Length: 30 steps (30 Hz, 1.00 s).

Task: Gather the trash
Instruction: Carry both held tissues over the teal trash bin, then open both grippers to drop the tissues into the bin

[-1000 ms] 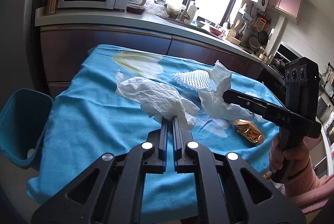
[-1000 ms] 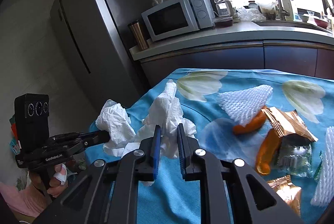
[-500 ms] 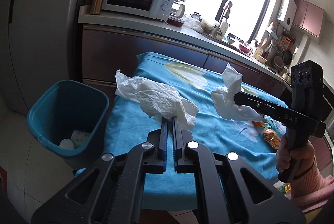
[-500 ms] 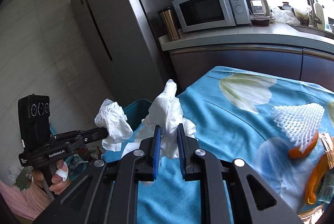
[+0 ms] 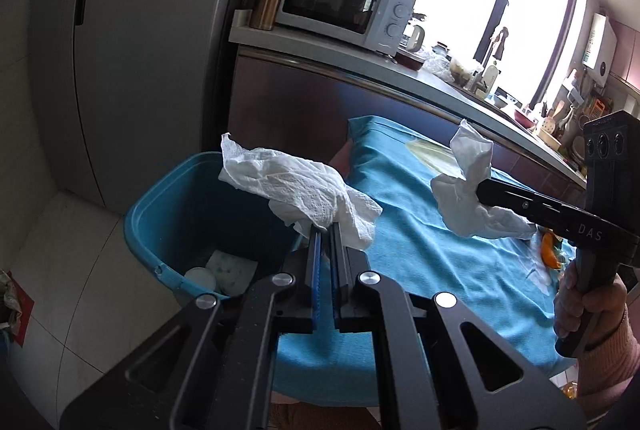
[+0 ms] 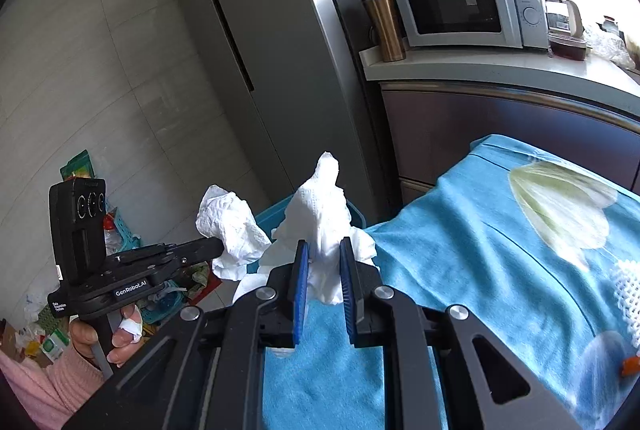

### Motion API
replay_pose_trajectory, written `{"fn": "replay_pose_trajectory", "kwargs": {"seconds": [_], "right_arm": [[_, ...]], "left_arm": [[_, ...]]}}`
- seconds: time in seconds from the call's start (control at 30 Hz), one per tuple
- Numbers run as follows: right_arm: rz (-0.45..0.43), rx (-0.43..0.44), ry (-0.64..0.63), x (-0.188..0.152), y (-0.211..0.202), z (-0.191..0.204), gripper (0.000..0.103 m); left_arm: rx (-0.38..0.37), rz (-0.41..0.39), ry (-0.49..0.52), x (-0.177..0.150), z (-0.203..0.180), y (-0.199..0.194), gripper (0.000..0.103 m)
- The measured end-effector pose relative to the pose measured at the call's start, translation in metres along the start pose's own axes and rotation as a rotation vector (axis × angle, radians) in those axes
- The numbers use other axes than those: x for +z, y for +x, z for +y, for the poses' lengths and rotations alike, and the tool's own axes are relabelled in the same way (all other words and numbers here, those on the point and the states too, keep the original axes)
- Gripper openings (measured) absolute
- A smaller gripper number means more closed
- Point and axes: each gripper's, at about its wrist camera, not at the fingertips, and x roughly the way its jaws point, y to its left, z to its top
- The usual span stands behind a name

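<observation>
Your left gripper (image 5: 325,230) is clamped tight on a tissue (image 5: 296,189), and the bin (image 5: 160,230) lies just below and ahead of it, slightly to the left as that camera sees it; the wad already hangs over the bin's near rim, partly above the open mouth. That is the relation your next move turns on: the left hand is the nearer of the two to the bin, so it looks like the one to let go first. The tissue's long axis runs from the jaws up and away to the left, its loose tail pointing out over the bin, so it should fall inside once you release. Your right gripper (image 6: 323,266) pinches a second tissue (image 6: 320,213) at a narrow opening; that wad stands upright, its peak pointing up, above the edge of the cloth (image 6: 480,270) at the table's corner. From the right camera the bin shows only as a blue rim behind the wad, so carry that hand further toward the bin before opening.
</observation>
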Motion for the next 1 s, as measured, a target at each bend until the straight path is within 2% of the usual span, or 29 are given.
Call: {"fn": "replay_pose_trajectory", "kwargs": {"seconds": [0.47, 1.0], "right_arm": [[0.114, 0.016, -0.016, 0.021, 0.081, 0.02, 0.015], [0.266, -0.044, -0.055, 0.019, 0.155, 0.029, 0.019]], "left_arm": [[0.114, 0.067, -0.068, -0.002, 0.051, 0.037, 0.005], [0.161, 0.149, -0.081, -0.011, 0.066, 0.084, 0.005]]}}
